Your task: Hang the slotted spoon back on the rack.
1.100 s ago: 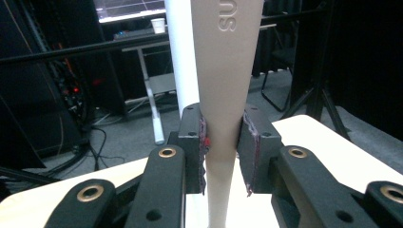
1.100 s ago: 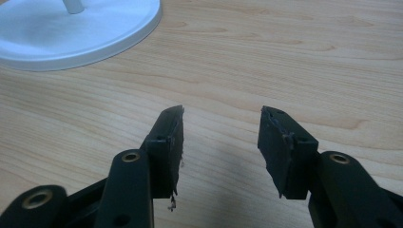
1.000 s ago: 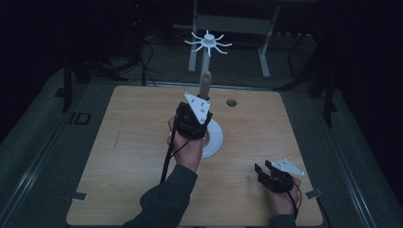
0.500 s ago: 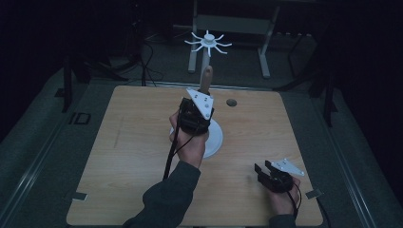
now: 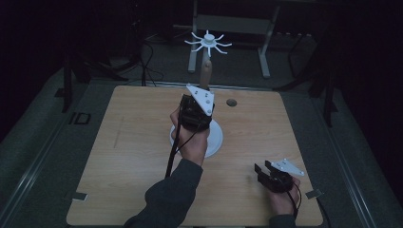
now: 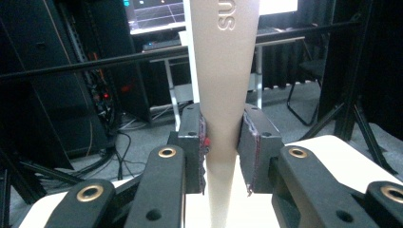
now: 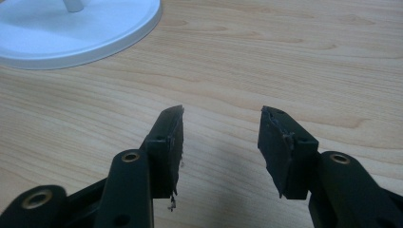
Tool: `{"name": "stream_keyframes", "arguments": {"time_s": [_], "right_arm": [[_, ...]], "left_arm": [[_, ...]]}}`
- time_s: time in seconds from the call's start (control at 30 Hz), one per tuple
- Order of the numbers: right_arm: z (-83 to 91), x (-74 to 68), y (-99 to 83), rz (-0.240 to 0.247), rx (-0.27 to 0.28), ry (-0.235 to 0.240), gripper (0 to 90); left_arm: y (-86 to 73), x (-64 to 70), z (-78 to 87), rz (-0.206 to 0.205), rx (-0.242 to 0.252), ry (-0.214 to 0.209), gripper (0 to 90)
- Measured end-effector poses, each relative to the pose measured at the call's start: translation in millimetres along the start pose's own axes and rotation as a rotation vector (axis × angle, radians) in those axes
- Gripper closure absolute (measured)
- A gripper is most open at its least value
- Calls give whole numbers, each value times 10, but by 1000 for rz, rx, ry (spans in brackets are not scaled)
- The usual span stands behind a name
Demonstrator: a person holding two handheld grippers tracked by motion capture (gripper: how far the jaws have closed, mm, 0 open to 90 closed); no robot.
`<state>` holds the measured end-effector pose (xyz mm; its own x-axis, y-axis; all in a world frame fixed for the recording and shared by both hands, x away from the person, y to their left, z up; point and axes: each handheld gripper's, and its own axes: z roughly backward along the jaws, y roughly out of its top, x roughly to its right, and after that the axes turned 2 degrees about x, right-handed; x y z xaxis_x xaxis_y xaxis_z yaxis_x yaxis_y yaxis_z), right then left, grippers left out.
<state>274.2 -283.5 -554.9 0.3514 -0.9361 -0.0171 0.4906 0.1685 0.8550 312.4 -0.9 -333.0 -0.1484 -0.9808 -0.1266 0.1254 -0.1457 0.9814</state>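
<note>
A stand with a round white base (image 5: 215, 140), a tapered beige post (image 5: 205, 72) and a white spoked top (image 5: 208, 42) rises from the middle of the wooden table (image 5: 123, 156). My left gripper (image 5: 202, 93) is shut on the post (image 6: 227, 66), its pads (image 6: 199, 142) pressing both sides; the left gripper (image 6: 223, 145) grips the narrow part. My right gripper (image 5: 263, 168) lies low at the near right of the table, open. In the right gripper view the right gripper (image 7: 221, 128) holds nothing, and the base's rim (image 7: 119, 40) lies ahead to its left.
A small dark round hole or disc (image 5: 231, 102) sits on the table behind the stand. Tape pieces (image 5: 79, 195) mark the near corners. Dark equipment racks, cables and a metal frame (image 5: 233, 23) stand beyond the far edge.
My left gripper has crept slightly up and away along the post. The stand and the right gripper have stayed put.
</note>
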Motion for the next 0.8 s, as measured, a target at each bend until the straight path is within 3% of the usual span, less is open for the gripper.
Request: {"name": "stream_keyframes", "arguments": {"time_s": [0.8], "right_arm": [[-4, 0, -1, 6, -4, 4, 502]], "left_arm": [[92, 46, -65, -18, -7, 42, 728]]}}
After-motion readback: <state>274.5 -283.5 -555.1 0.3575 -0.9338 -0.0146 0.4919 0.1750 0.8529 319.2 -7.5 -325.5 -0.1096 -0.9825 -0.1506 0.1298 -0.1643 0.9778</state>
